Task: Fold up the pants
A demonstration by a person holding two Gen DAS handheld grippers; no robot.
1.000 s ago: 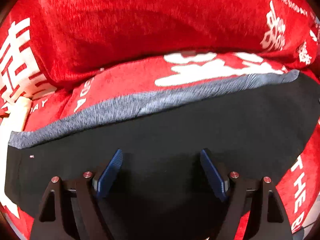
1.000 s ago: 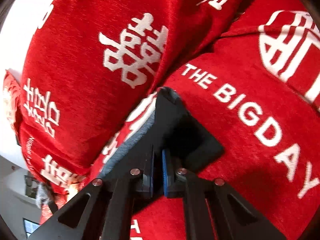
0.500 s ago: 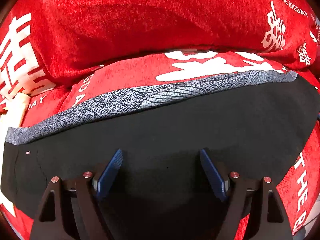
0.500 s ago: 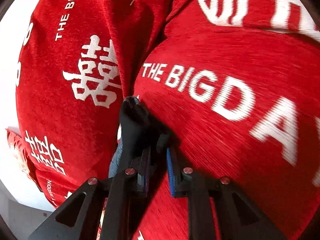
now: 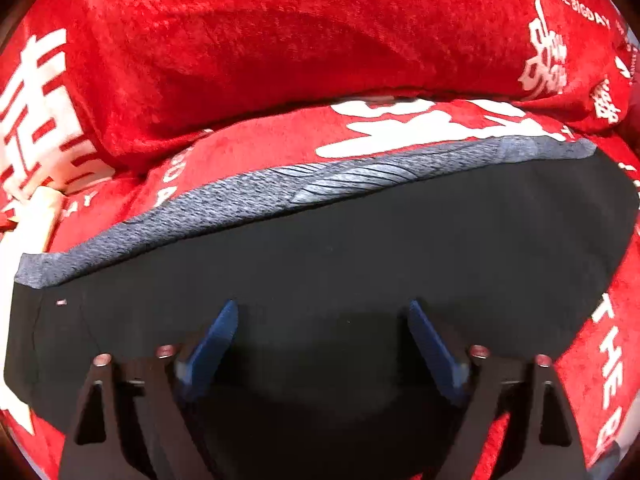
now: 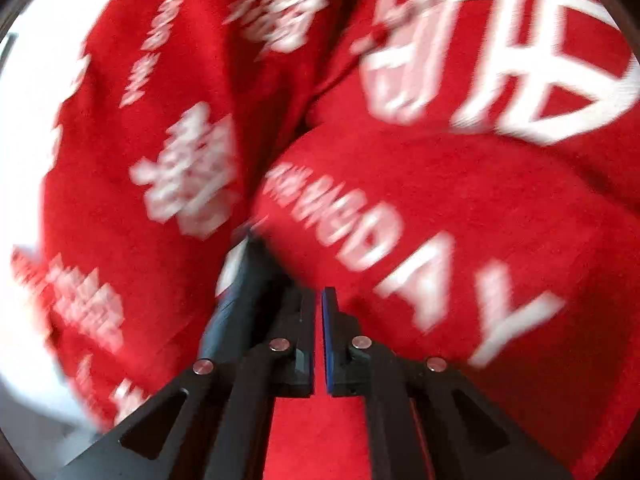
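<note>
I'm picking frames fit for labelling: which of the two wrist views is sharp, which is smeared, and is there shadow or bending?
Left wrist view: sharp, the pants and their grey waistband crisp, a dark shadow between the fingers, edges bowed by the fisheye. Right wrist view: motion-smeared, the white print on the red blanket streaked, only the fingers crisp.

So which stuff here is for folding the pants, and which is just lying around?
For the job:
- black pants with a grey waistband
- left gripper, opening above them
- right gripper, opening beside the pants' edge

Just there:
- red cover with white lettering
</note>
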